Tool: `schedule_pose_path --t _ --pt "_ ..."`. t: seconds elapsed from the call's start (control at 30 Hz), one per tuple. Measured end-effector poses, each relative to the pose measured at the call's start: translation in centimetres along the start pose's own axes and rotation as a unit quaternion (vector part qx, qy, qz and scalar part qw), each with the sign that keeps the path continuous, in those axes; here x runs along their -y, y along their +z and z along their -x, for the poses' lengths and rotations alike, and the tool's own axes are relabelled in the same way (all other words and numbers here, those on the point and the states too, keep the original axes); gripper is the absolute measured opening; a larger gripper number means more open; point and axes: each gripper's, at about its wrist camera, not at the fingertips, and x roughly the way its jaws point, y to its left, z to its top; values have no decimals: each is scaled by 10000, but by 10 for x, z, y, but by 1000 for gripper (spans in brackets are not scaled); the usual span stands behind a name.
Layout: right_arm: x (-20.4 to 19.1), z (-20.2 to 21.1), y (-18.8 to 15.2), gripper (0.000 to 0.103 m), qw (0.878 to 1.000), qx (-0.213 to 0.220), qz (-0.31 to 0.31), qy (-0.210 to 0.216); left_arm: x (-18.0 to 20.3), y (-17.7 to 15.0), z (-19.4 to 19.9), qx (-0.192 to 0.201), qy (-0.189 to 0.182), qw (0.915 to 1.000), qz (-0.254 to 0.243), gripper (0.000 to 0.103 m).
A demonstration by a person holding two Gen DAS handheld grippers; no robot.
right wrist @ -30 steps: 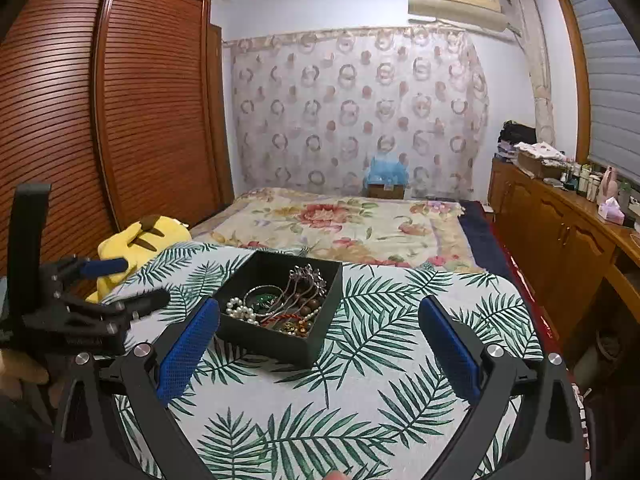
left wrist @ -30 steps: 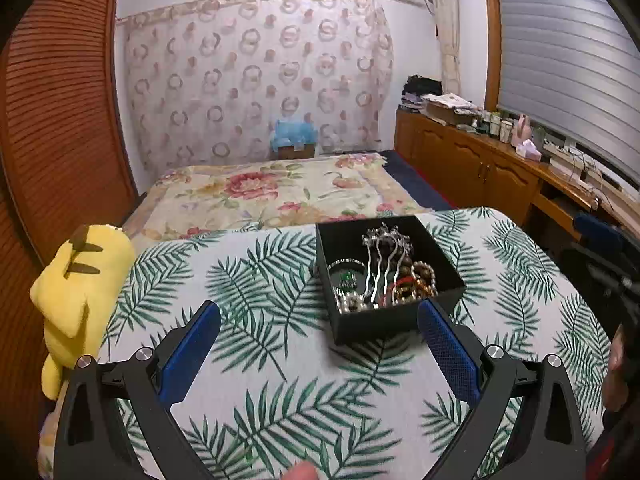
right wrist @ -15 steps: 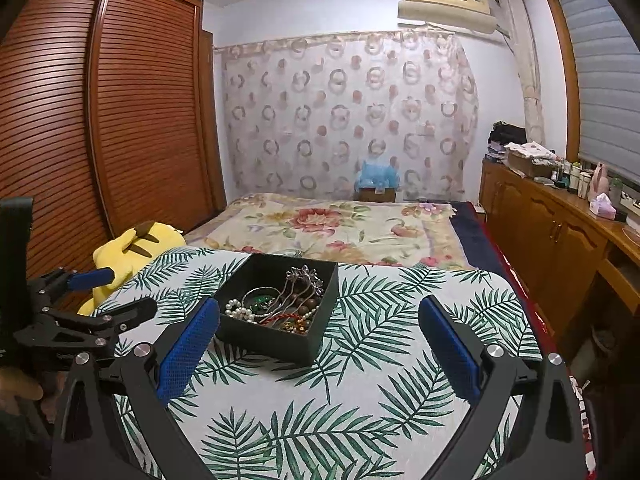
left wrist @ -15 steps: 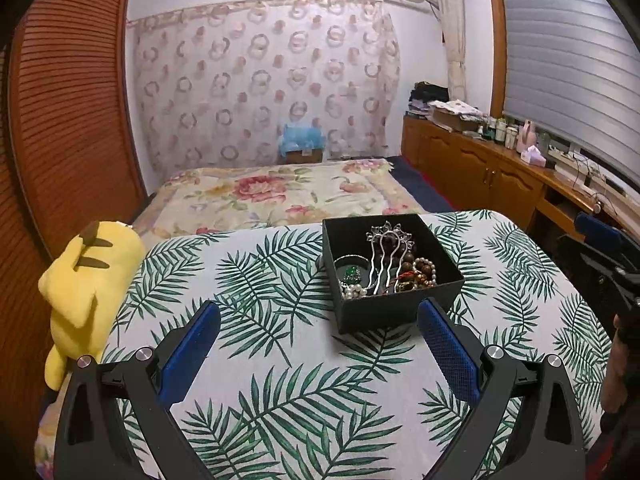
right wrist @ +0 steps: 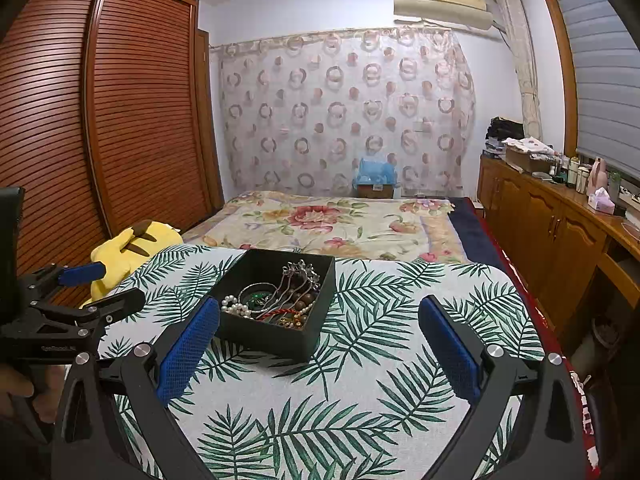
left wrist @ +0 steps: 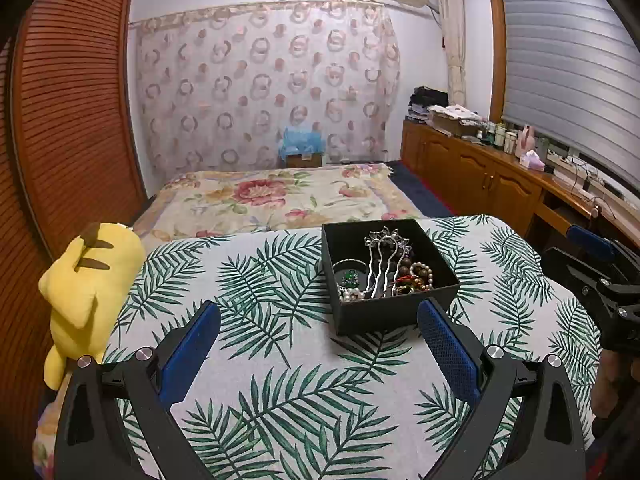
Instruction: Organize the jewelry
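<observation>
Jewelry (left wrist: 384,270) lies heaped in a black box (left wrist: 394,314) on the leaf-print desk (left wrist: 280,360) in the left wrist view: silver hairpins, pearls, brown beads and a green stone. The left claw (left wrist: 318,336) hangs above the cloth with its blue pads wide apart and nothing between them, the box just ahead and to the right. A yellow plush toy (left wrist: 86,284) sits at the desk's left edge.

From the right wrist view, the right claw (right wrist: 318,334) is likewise spread wide and holds nothing, the box (right wrist: 276,330) just beyond its left pad. The left claw (right wrist: 78,290) shows at far left.
</observation>
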Motion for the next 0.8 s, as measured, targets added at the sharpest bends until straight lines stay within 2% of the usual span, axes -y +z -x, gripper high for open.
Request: schedule_pose_path --t 0.8 --pt "1 0 -1 100 10000 0 -18 10 1 6 3 52 5 10000 51 95"
